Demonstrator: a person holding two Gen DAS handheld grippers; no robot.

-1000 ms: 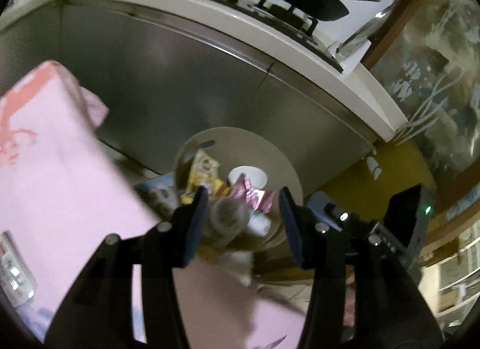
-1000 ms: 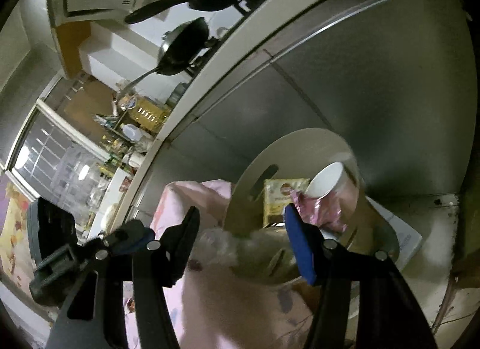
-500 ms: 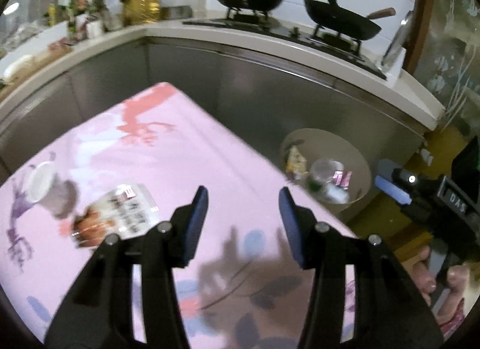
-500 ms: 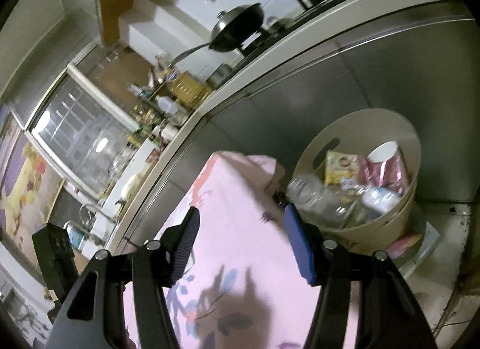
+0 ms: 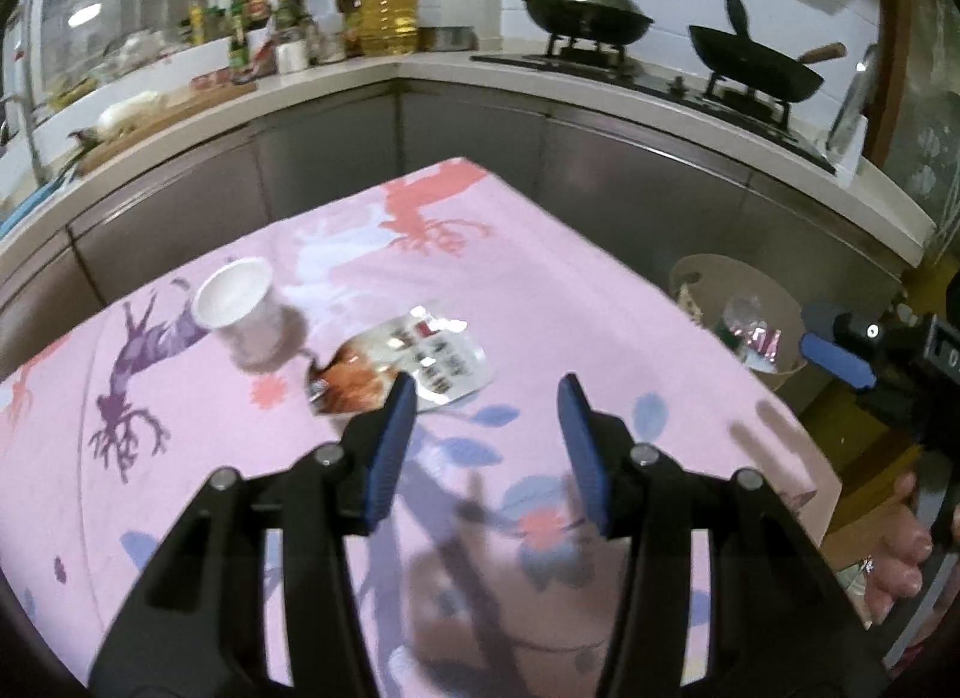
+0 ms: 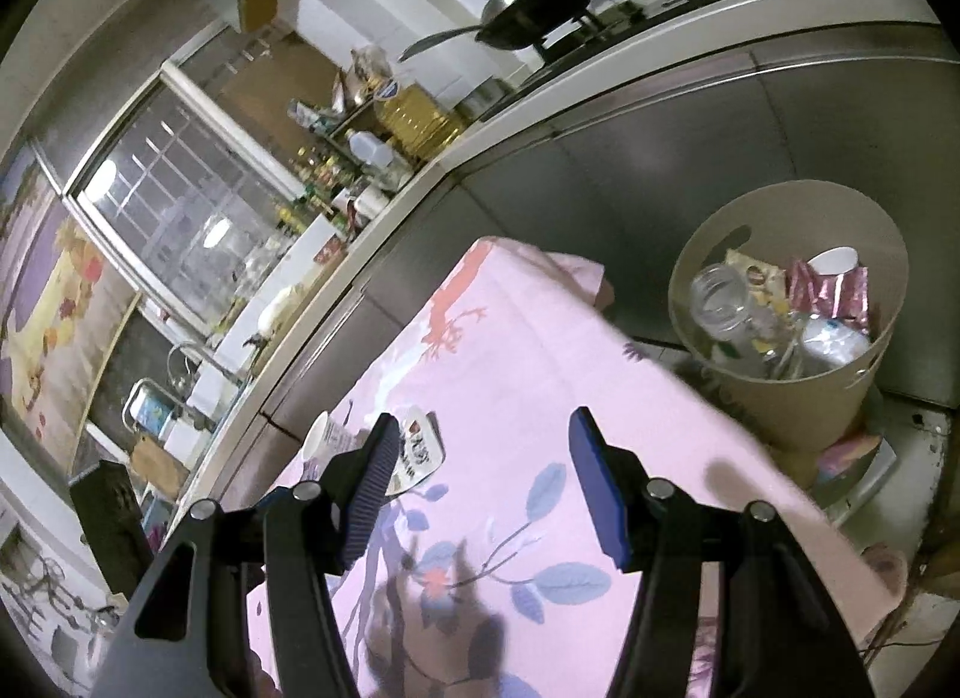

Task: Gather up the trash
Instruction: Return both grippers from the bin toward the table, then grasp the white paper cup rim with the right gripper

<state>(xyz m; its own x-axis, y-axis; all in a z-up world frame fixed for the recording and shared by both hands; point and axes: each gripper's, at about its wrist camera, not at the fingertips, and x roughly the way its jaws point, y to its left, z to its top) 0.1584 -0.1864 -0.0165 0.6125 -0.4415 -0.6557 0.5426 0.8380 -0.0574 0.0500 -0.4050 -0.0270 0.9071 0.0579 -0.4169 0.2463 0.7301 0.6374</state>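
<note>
A white paper cup [image 5: 240, 314] lies on its side on the pink tablecloth [image 5: 540, 290]. A flat snack wrapper [image 5: 414, 362] lies beside it, just beyond my left gripper [image 5: 483, 398], which is open and empty above the cloth. My right gripper [image 6: 480, 434] is open and empty over the table's near part; the wrapper [image 6: 417, 452] and cup [image 6: 327, 434] show by its left finger. A beige trash bin [image 6: 780, 398] on the floor past the table's right edge holds a plastic bottle, wrappers and a cup; it also shows in the left wrist view [image 5: 690, 278].
Steel cabinets [image 5: 630, 182] and a counter with woks [image 5: 588, 20] and bottles [image 5: 384, 8] wrap round the table's far side. The right gripper's body [image 5: 864, 350] and the person's hand [image 5: 900, 542] show at the right of the left wrist view.
Both grippers have pulled back from over the bin to above the table. The bottle now lies in the bin. The cup and wrapper have come into view.
</note>
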